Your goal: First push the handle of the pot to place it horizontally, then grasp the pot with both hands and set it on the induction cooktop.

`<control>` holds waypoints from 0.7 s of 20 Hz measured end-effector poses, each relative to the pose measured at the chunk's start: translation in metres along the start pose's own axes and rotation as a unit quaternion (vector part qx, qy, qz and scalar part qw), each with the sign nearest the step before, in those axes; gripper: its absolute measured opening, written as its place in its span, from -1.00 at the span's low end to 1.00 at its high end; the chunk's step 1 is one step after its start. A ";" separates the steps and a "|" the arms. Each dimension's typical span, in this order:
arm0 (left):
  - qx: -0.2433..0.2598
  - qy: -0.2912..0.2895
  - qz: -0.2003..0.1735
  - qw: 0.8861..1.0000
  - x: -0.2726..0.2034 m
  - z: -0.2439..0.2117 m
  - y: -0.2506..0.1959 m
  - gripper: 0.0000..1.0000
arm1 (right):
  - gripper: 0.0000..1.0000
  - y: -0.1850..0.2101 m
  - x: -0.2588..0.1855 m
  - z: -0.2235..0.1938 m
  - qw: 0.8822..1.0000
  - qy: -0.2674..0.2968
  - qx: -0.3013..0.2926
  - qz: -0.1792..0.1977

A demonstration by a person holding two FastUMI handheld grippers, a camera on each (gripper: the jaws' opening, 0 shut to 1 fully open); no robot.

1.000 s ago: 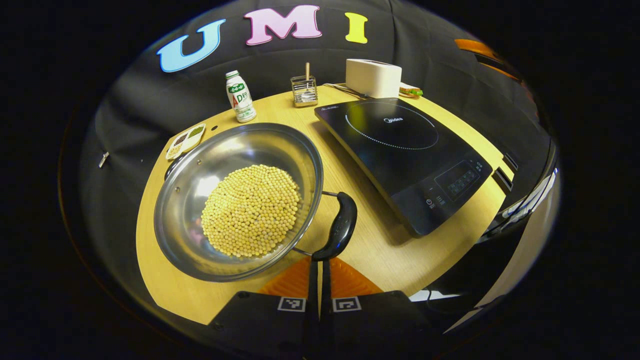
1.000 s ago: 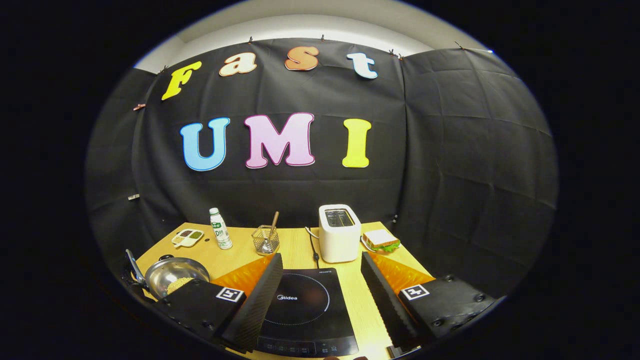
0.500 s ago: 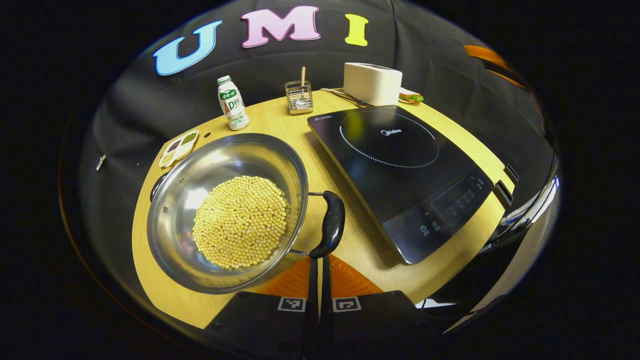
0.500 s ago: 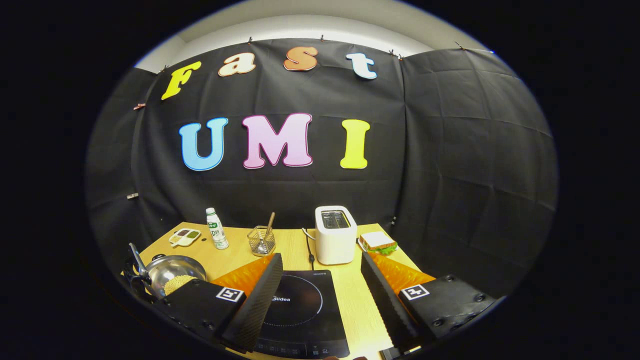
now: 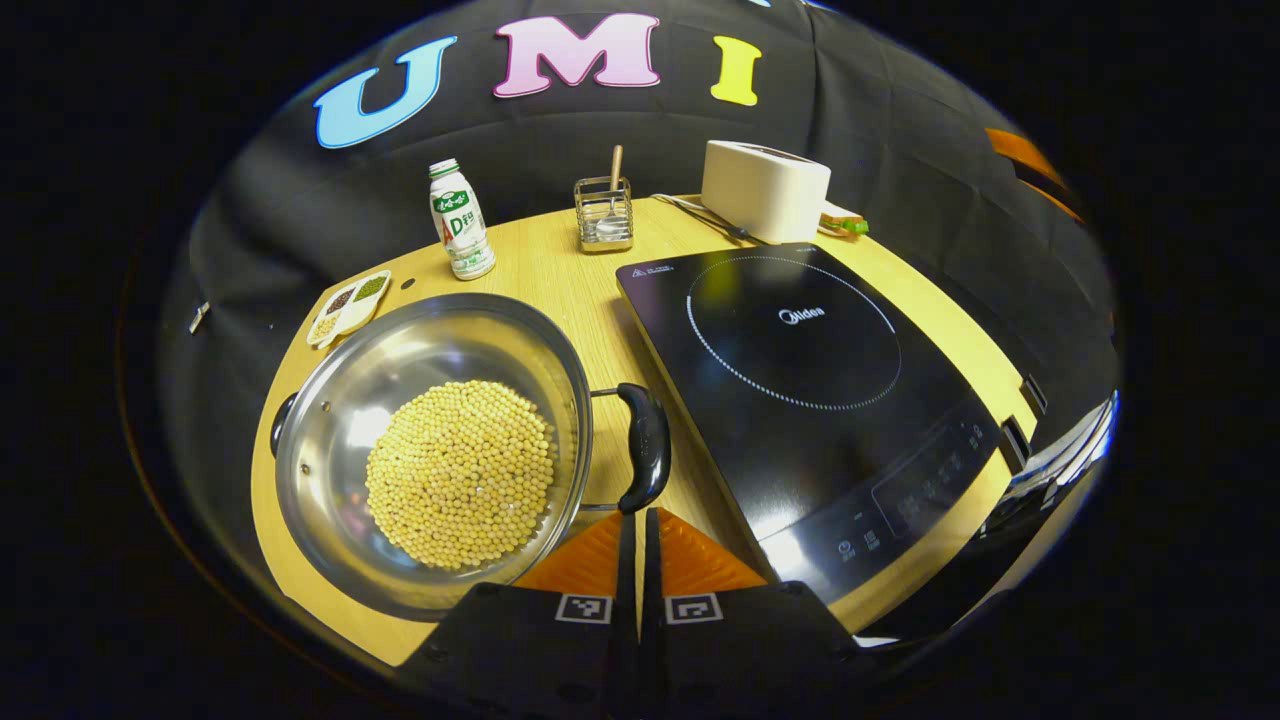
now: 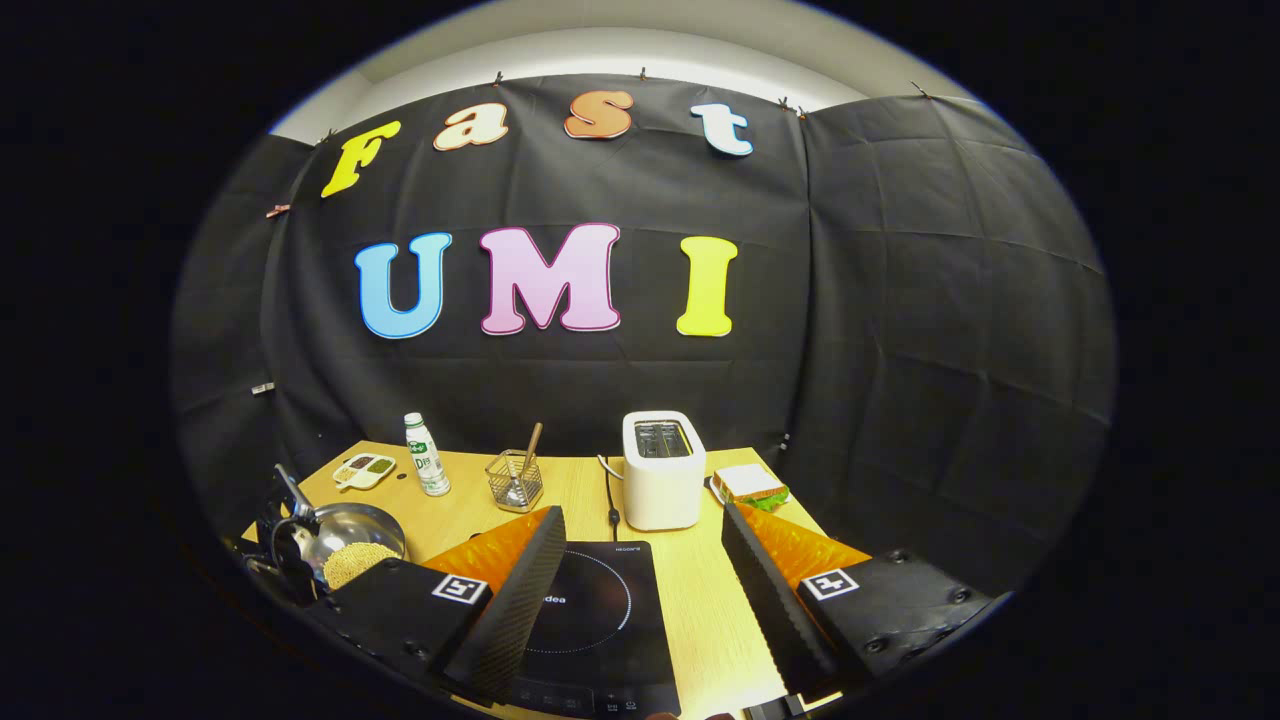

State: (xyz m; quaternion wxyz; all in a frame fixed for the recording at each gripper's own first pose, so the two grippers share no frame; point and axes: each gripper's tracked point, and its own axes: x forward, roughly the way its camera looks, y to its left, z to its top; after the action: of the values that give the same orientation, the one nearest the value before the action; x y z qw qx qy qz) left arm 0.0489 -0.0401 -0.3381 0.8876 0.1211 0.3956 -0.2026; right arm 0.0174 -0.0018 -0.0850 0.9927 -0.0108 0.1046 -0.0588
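1. A steel pot [image 5: 430, 450] of pale yellow beans [image 5: 460, 485] sits on the near left part of a wooden table [image 5: 560, 270], just left of the black induction cooktop [image 5: 800, 370] and apart from it.
2. The pot's black side handle [image 5: 645, 445] lies out flat between the pot's rim and the cooktop's edge.
3. The left gripper [image 5: 638, 525] has its two fingers pressed together, holding nothing, with their tips right at the near end of the handle. Whether they touch it cannot be told.
4. The pot's near rim is hidden behind the left gripper's body, and its far-side handle [image 5: 282, 425] peeks out as a dark sliver.
5. In the right gripper view the right gripper [image 6: 640, 590] hangs over the cooktop [image 6: 590, 610] with its fingers spread wide and nothing between them.
6. There the pot [image 6: 350, 535] is small at the far left, partly covered by a dark piece of equipment too blurred to identify.
7. Along the back of the table stand a drink bottle [image 5: 460, 220], a wire holder [image 5: 604, 212] with a utensil, a white toaster [image 5: 765, 190] and a divided dish [image 5: 348, 308].
8. A sandwich [image 6: 750, 485] lies beside the toaster [image 6: 662, 482]; in the left gripper view the toaster mostly hides it.
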 end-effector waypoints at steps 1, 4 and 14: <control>-0.005 -0.001 -0.001 1.000 0.003 0.004 0.000 -0.87 | 0.95 -0.002 0.001 -0.001 1.000 0.002 -0.002 0.000; -0.015 -0.005 -0.001 1.000 0.012 0.015 0.001 -0.87 | 0.95 -0.008 0.002 -0.002 1.000 0.003 -0.006 -0.002; 0.005 -0.008 0.008 1.000 0.034 0.039 0.004 -0.90 | 0.96 -0.017 0.005 -0.009 1.000 0.014 -0.007 -0.004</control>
State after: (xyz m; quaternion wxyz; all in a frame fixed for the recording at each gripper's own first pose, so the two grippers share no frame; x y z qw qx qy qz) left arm 0.0964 -0.0599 -0.3376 0.8917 0.1272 0.3862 -0.1990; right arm 0.0189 -0.0192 -0.0944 0.9909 -0.0176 0.1184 -0.0622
